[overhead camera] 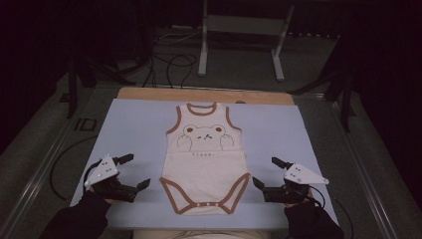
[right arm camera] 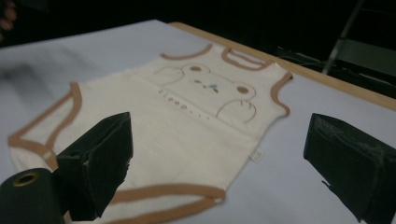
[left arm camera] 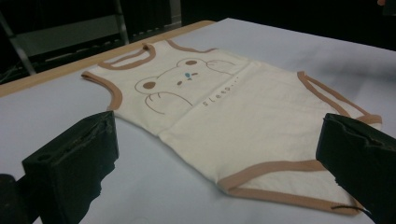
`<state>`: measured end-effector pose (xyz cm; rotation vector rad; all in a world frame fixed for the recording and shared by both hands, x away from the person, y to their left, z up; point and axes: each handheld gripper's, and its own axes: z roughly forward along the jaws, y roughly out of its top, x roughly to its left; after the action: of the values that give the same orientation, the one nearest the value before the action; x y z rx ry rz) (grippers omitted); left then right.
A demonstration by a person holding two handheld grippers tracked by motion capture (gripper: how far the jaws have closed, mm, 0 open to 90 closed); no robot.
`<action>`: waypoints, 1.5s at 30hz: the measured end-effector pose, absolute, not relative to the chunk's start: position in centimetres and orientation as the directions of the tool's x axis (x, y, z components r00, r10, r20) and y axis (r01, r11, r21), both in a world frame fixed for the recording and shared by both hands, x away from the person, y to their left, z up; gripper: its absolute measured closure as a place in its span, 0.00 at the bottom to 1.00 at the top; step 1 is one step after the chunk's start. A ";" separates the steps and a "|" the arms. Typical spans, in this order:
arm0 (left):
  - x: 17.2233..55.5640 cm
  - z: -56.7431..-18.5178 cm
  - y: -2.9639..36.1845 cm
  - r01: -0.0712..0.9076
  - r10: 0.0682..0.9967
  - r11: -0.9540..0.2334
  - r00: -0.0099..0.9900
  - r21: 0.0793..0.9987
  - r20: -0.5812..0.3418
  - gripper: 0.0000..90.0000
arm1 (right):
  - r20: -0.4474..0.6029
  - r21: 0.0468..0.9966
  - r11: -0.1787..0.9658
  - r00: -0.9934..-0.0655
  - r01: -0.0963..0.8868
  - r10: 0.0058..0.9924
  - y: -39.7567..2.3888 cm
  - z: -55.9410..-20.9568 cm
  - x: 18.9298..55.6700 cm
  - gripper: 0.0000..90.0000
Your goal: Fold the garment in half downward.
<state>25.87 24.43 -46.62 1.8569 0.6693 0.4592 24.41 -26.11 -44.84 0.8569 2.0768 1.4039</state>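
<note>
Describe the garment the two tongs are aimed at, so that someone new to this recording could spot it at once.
On the pale blue table cover, midway between the left tongs and the right tongs, lies a baby bodysuit, spread flat. It is cream and sleeveless with brown trim, a bear drawn on its chest and snaps at the crotch.

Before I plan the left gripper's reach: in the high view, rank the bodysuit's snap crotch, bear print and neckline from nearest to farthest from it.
From the left gripper:
1. Snap crotch, bottom, to its right.
2. Bear print, mid-chest.
3. Neckline, far end of the bodysuit.
</note>
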 end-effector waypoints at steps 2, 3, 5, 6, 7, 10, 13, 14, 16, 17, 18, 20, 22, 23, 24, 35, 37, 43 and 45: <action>26.1 -46.3 24.3 0.230 0.636 -0.286 0.772 0.930 0.004 0.00 | -0.056 0.934 0.280 -0.679 0.224 0.732 -26.0 -44.4 24.8 0.09; 26.2 -46.1 24.3 0.229 0.635 -0.292 0.772 0.929 0.009 0.00 | -0.058 0.935 0.278 -0.678 0.221 0.733 -25.9 -44.1 25.0 0.09; 26.5 -45.7 24.2 0.228 0.632 -0.299 0.775 0.927 0.013 0.00 | -0.055 0.937 0.273 -0.680 0.219 0.732 -25.8 -43.7 25.4 0.09; 26.5 -45.7 24.2 0.228 0.632 -0.299 0.775 0.927 0.013 0.00 | -0.055 0.937 0.273 -0.680 0.219 0.732 -25.8 -43.7 25.4 0.09; 26.7 -45.5 24.1 0.227 0.632 -0.296 0.775 0.928 0.012 0.00 | -0.049 0.940 0.264 -0.680 0.216 0.732 -25.7 -43.4 25.6 0.09; 27.1 -45.1 23.9 0.230 0.633 -0.302 0.774 0.925 0.014 0.00 | -0.065 0.937 0.279 -0.679 0.210 0.731 -25.5 -42.5 26.3 0.09; 27.6 -44.7 23.7 0.235 0.632 -0.297 0.775 0.925 0.006 0.00 | -0.069 0.937 0.279 -0.674 0.209 0.736 -25.2 -41.7 27.0 0.09; 27.8 -44.6 23.6 0.233 0.631 -0.301 0.775 0.925 0.010 0.00 | -0.069 0.937 0.279 -0.675 0.208 0.734 -25.1 -41.5 27.1 0.09; 28.1 -44.2 23.4 0.228 0.628 -0.314 0.778 0.922 0.022 0.00 | -0.082 0.935 0.292 -0.680 0.200 0.728 -24.7 -41.2 27.6 0.09; 28.3 -44.0 23.3 0.225 0.626 -0.313 0.779 0.923 0.023 0.00 | -0.086 0.934 0.298 -0.685 0.198 0.723 -24.6 -41.2 27.8 0.09; 28.4 -43.8 23.2 0.222 0.626 -0.312 0.779 0.924 0.025 0.00 | -0.085 0.934 0.299 -0.689 0.197 0.719 -24.4 -41.1 28.0 0.09; 28.7 -43.5 23.0 0.218 0.626 -0.316 0.779 0.923 0.030 0.00 | -0.081 0.934 0.298 -0.694 0.198 0.715 -24.1 -41.2 28.3 0.09; 29.0 -43.2 22.8 0.220 0.629 -0.330 0.777 0.918 0.041 0.00 | -0.083 0.931 0.306 -0.701 0.198 0.708 -23.8 -41.2 28.7 0.09; 29.1 -43.1 22.8 0.220 0.628 -0.336 0.777 0.916 0.043 0.00 | -0.079 0.931 0.304 -0.706 0.200 0.704 -23.6 -41.2 28.9 0.09; 29.3 -43.0 22.7 0.224 0.628 -0.331 0.778 0.916 0.037 0.00 | -0.083 0.930 0.310 -0.709 0.197 0.700 -23.5 -41.2 29.1 0.09; 31.5 -42.6 22.0 0.256 0.636 -0.352 0.771 0.901 0.030 0.00 | -0.055 0.922 0.314 -0.730 0.224 0.681 -22.6 -41.7 31.3 0.09; 32.0 -42.8 21.9 0.273 0.638 -0.342 0.770 0.899 0.009 0.00 | -0.049 0.921 0.315 -0.735 0.229 0.676 -22.5 -41.8 31.5 0.09; 33.2 -43.5 21.2 0.299 0.642 -0.349 0.766 0.888 -0.005 0.00 | -0.028 0.907 0.329 -0.741 0.264 0.671 -21.9 -42.8 33.0 0.09; 33.6 -43.7 21.2 0.316 0.646 -0.337 0.763 0.887 -0.027 0.00 | -0.028 0.905 0.333 -0.743 0.266 0.669 -21.9 -43.1 33.5 0.09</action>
<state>33.60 21.17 -43.68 1.9428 0.7300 0.4076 33.51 -21.87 -43.07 0.8253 2.2064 1.3847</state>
